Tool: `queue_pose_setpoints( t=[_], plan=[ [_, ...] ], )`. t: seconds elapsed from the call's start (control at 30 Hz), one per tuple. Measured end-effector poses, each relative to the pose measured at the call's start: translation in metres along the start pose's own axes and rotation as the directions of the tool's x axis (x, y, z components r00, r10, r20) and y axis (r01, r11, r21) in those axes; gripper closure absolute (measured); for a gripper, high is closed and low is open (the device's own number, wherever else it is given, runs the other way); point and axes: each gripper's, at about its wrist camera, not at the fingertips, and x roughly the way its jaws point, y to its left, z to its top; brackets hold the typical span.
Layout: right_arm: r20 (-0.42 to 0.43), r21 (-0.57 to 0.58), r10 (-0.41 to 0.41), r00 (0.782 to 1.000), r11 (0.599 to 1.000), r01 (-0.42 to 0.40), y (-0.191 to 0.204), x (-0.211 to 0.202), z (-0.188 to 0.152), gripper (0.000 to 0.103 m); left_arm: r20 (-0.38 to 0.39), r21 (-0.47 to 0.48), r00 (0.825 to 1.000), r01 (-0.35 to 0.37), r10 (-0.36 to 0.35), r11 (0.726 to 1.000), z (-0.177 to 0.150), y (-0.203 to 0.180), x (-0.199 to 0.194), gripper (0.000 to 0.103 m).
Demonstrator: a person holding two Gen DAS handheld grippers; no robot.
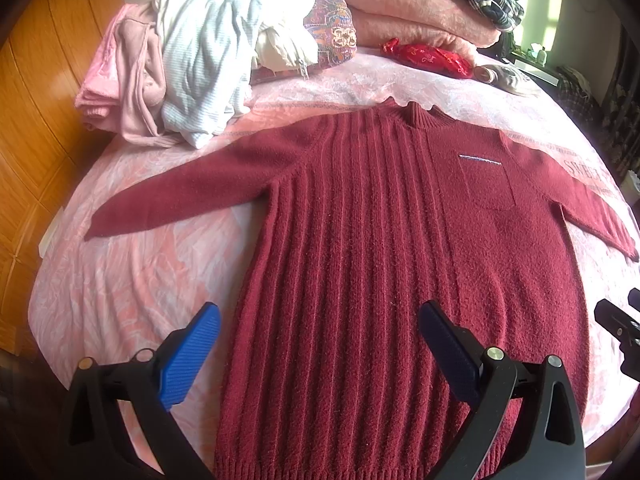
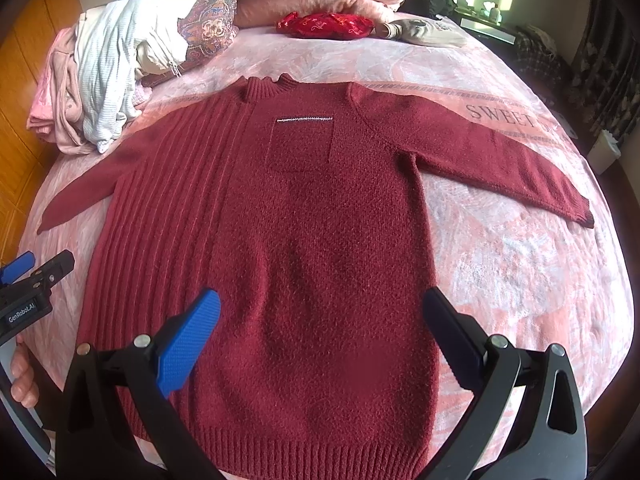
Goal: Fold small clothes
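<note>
Sweater (image 1: 360, 240), dark red knit, lies flat and face up on the bed (image 1: 140, 280), collar (image 1: 416, 114) at the far end, ribbed hem (image 2: 304, 444) nearest the cameras. Long axis runs straight away from both grippers. Both sleeves spread out sideways: left sleeve (image 1: 176, 196) toward the pile of unfolded clothes (image 1: 192, 72), right sleeve (image 2: 492, 160) over the lettering on the bedspread. Chest pocket (image 2: 300, 144) sits on the wearer-side right half.

Left gripper (image 1: 320, 356): fingers fully spread, nothing between them, hovering above the lower left part of the body, one finger (image 1: 188, 360) over bare bedspread just outside the side edge. Right gripper (image 2: 320, 356): fingers equally wide, empty, above the lower right part, straddling most of the plain-knit panel. Both point steeply down toward the hem area. A hand (image 2: 20, 376) holds the left tool at the edge of the right view.

Judgement: no fold made yet. Each gripper is nearest its own hem corner; the sleeves lie well apart from the fingers, further up the bed.
</note>
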Motion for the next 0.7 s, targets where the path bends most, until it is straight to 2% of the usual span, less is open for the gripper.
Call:
queue_pose_setpoints(
  t=[0.7],
  plan=[
    [0.004,-0.006,-0.006,1.000,1.000,0.006,0.0019,0.0001,0.0001,0.003,0.002,0.001,1.000,-0.001,0.001,1.000,-0.0029,-0.0032,-0.0029,0.004]
  ],
)
